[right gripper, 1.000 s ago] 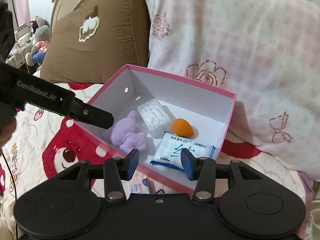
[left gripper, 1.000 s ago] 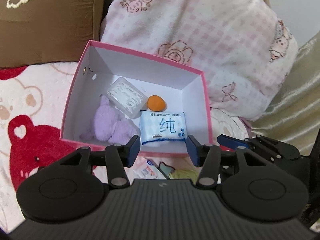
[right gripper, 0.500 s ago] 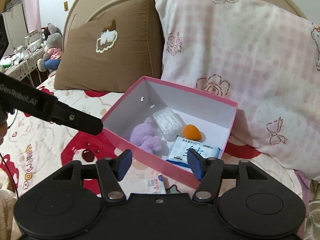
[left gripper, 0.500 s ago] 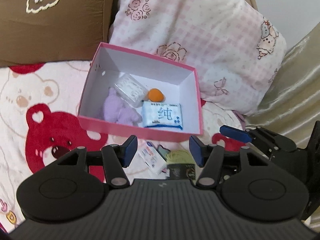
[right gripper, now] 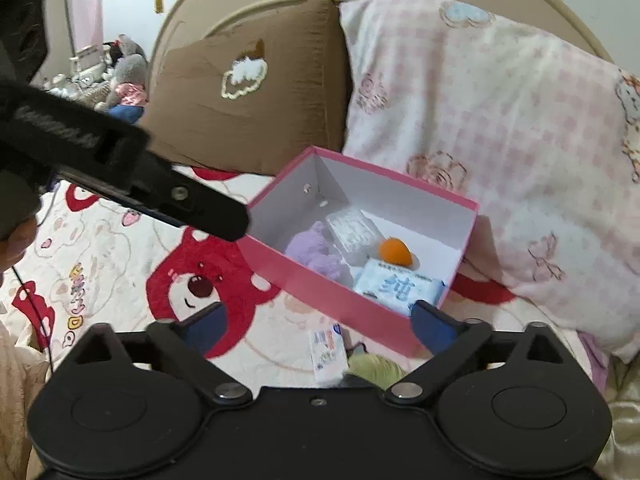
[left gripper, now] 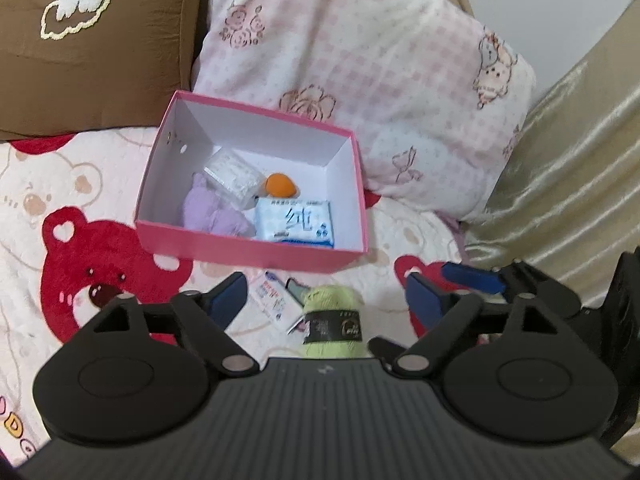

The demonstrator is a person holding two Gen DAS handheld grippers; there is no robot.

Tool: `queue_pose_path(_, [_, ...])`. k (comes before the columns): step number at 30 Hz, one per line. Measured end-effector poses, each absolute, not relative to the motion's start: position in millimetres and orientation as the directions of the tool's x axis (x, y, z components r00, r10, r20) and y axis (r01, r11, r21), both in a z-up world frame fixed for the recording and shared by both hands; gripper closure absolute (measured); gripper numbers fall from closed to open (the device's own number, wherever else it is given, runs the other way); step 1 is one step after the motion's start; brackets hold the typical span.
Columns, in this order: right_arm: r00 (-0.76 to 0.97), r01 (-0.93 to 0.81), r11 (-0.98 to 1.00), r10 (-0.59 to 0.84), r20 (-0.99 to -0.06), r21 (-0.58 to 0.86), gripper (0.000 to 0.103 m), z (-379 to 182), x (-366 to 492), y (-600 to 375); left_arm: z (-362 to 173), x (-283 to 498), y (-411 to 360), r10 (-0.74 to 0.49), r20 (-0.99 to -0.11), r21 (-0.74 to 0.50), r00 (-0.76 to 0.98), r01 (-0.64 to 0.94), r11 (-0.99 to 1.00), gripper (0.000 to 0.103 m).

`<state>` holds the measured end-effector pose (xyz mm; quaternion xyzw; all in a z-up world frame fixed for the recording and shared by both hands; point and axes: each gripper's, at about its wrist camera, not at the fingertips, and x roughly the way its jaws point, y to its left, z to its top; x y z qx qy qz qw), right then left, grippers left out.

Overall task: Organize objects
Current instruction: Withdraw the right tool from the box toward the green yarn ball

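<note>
**Pink cardboard box holds four things; both grippers stand empty and spreading**

Pink on the outside and plain white within, the rectangular cardboard box (left gripper: 248, 254) sits on a fleecy bedspread (left gripper: 80, 184) printed with red bears. Small round holes pierce its left wall. Inside, at the near left, lies a soft lilac plush toy (left gripper: 212, 214); a clear ribbed plastic case (left gripper: 232, 174) leans over it. An orange teardrop sponge (left gripper: 280, 186) rests near the middle of the floor, and a flat white and blue wipes pack (left gripper: 294, 224) with one large blue Chinese character lies along the near wall.

Just outside the box, on its near side, are a small white printed packet (left gripper: 270, 296), its text too small to read, and a light green ball of yarn (left gripper: 330, 322) wrapped in a black paper band with an unreadable round mark.

Behind the box a brown pillow (left gripper: 92, 40) with a stitched white cloud stands at far left, and a pink checked pillow (left gripper: 360, 60) with rose and bear prints at far right. Shiny gold fabric (left gripper: 560, 184) hangs on the right.

The left gripper (left gripper: 320, 300) has its blue-padded jaws opening, wide apart, nothing gripped; the yarn and packet lie on the bed below the gap. The right gripper (right gripper: 316, 324) is likewise opening wide and empty. Faint lettering on the left gripper's black side is too blurred to read in the right wrist view.
</note>
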<state>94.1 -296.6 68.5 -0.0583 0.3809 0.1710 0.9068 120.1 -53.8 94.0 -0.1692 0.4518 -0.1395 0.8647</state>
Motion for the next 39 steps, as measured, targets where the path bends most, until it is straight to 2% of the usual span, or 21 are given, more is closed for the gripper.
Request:
queue_pose_path(5, [0.632,-0.341,0.938,0.278,-0.724,0.063,0.002,61.1,84.3,-306.7,80.7,111.9,-64.8,-0.358,-0.772,-0.37,0.525,0.086,0.925,0.007])
queue_pose_path(18, [0.616,-0.353,0.933,0.291,-0.732,0.073,0.003,18.9,55.3,-321.5,25.6,98.1,-73.5,-0.306,-0.819,-0.318,0.485,0.06,0.946,0.004])
queue_pose_path(22, [0.605,-0.36,0.927,0.321,-0.728,0.109,0.003,9.2,53.6,-323.8,15.6,96.1,-67.7,-0.342,-0.811,-0.373,0.475,0.031,0.927,0.004])
queue_pose_path(26, [0.6,-0.398,0.916,0.31,-0.737,0.061,0.003,6.3,50.4,-323.3,9.9,93.1,-63.2,-0.338,-0.815,-0.372,0.471,0.023,0.928,0.006])
queue_pose_path(30, [0.597,-0.412,0.911,0.281,-0.751,0.013,0.003,1.1,50.6,-324.1,1.6,91.1,-67.3,-0.295,-0.829,-0.314,0.476,0.041,0.949,0.007])
queue_pose_path(33, [0.603,-0.408,0.911,0.315,-0.733,0.056,0.003,-4.3,50.8,-330.9,-8.8,90.7,-70.8,-0.233,-0.845,-0.239,0.482,0.049,0.97,0.007])
queue_pose_path(39, [0.574,-0.426,0.896,0.377,-0.727,0.129,0.003,-22.8,48.6,-333.9,-29.7,90.5,-64.0,-0.229,-0.83,-0.273,0.508,-0.011,0.962,0.007])
